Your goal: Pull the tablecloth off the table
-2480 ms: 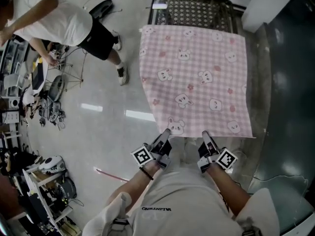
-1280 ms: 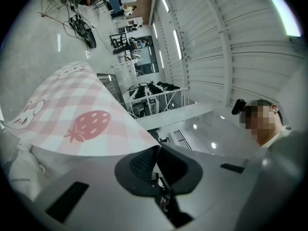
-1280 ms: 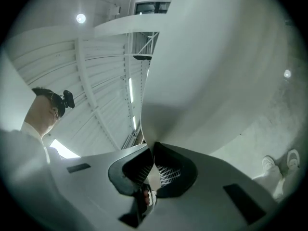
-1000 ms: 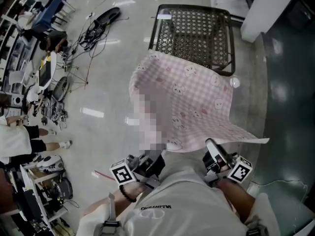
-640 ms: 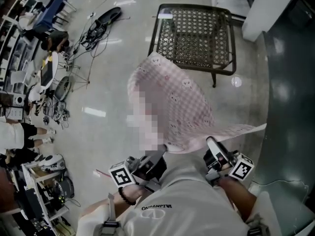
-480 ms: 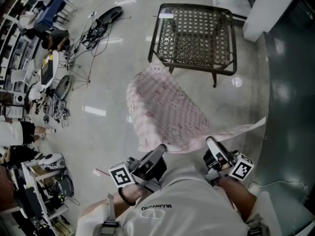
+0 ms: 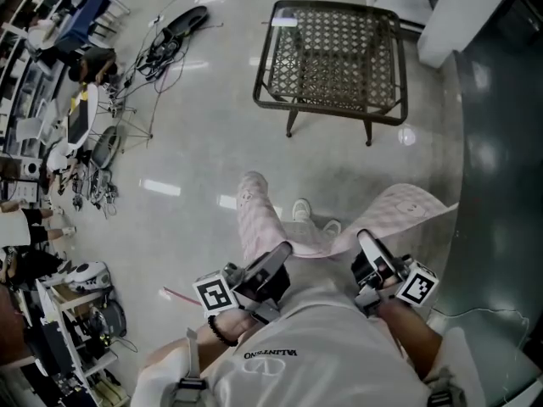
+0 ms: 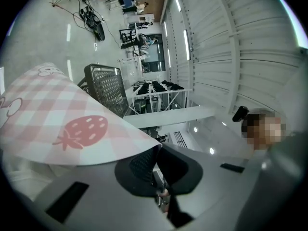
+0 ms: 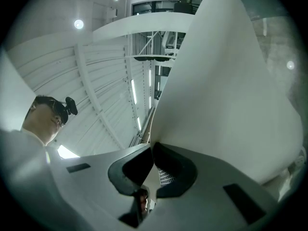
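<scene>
The pink checked tablecloth (image 7: 256, 214) hangs in the air between my two grippers, off the table. My left gripper (image 7: 280, 253) is shut on one corner; the left gripper view shows the cloth (image 8: 62, 129) with a strawberry print pinched in the jaws (image 8: 156, 150). My right gripper (image 7: 365, 242) is shut on the other corner, and the cloth's pale underside (image 9: 216, 95) rises from its jaws (image 9: 152, 148). The dark lattice table (image 7: 335, 49) stands bare farther ahead, also seen as the lattice table (image 8: 106, 88) in the left gripper view.
Cables and equipment (image 7: 81, 125) lie on the glossy floor at the left. A white pillar (image 7: 450, 15) and a dark glass panel (image 7: 501, 185) are at the right. My shoes (image 7: 310, 214) show below the cloth.
The cloth has come fully off the lattice table and dropped toward me; it was billowing over the floor, now it sags low between the two shut grippers.
</scene>
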The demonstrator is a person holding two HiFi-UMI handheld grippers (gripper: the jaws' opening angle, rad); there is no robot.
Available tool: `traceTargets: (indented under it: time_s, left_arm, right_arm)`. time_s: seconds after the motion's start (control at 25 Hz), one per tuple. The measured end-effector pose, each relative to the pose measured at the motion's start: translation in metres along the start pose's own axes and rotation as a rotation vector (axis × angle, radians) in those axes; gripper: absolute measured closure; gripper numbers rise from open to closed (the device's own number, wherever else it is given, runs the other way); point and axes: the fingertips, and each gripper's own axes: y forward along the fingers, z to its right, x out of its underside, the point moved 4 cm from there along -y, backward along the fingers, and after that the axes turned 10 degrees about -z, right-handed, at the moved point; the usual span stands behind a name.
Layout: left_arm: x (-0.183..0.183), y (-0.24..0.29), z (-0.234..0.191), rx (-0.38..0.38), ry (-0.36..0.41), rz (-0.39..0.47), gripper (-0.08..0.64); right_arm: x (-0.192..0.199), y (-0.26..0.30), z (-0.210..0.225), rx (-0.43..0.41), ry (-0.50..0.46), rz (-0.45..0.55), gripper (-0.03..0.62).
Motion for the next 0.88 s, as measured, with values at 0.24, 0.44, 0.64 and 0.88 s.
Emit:
traceTargets:
  time_s: [0.24, 0.44, 0.64, 0.88]
  left_arm:
    - [-0.011, 0.004, -0.003, 0.008, 0.010, 0.006, 0.557]
    - [-0.018, 0.011, -0.003, 0.039, 0.025, 0.019, 0.557]
    - [-0.027, 0.015, 0.000, 0.035, 0.081, 0.013, 0.557]
    - [-0.034, 0.019, 0.000, 0.032, 0.120, 0.008, 0.557]
  right_arm:
    - [-0.004, 0.001, 0.000, 0.000, -0.009, 0.022, 0.578]
    - [-0.010, 0.004, 0.004, 0.011, -0.014, 0.037, 0.577]
    - [-0.013, 0.007, 0.005, 0.022, -0.001, 0.040, 0.577]
    - [-0.014, 0.008, 0.002, 0.018, -0.022, 0.045, 0.577]
